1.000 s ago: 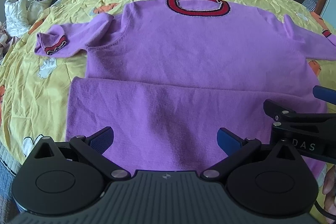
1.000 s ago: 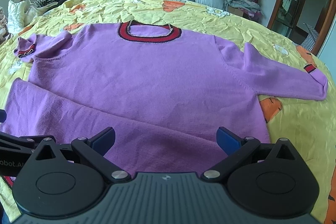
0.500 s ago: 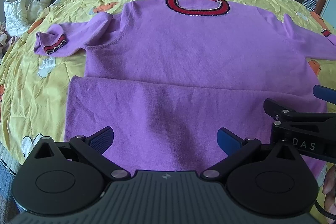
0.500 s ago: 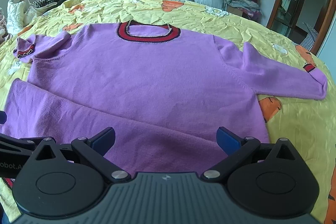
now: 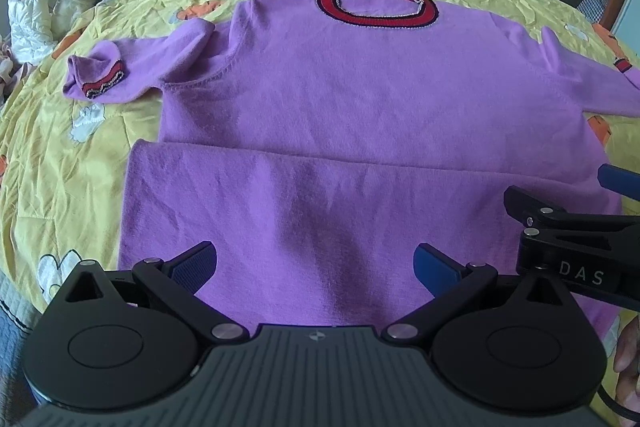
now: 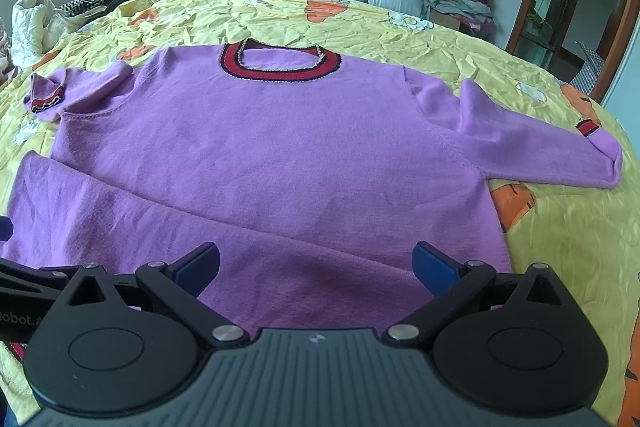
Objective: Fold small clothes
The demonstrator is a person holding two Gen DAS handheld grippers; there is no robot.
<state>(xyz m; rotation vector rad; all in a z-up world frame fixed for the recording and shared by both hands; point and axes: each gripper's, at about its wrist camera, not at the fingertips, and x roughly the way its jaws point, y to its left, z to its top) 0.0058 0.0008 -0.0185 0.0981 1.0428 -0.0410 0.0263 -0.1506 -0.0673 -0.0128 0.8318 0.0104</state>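
A purple sweater [image 5: 360, 99] is laid flat, front up, on a bed covered by a yellow sheet [image 5: 52, 163] with orange and white prints. Its lower part is already turned up over the body, so that a straight hem edge [image 5: 360, 157] runs across the middle. Both sleeves are still spread out — the left sleeve [image 5: 132, 67] is crumpled near its striped cuff, the right sleeve [image 6: 520, 147] lies stretched toward the bed's edge.

The left claw [image 5: 314, 267] is held wide apart above the near fold, with nothing between its blue pads; the right claw [image 6: 316, 265] is likewise spread wide and empty, just beside the other on the near side of the garment.

The step in hand is judged to be the pause after the bottom fold, before the sleeves are dealt with. The next move would call for each cuff to be reached, pinched and carried inward across the chest — the crumpled left sleeve may need smoothing first, as the soft knit is likely to bunch.
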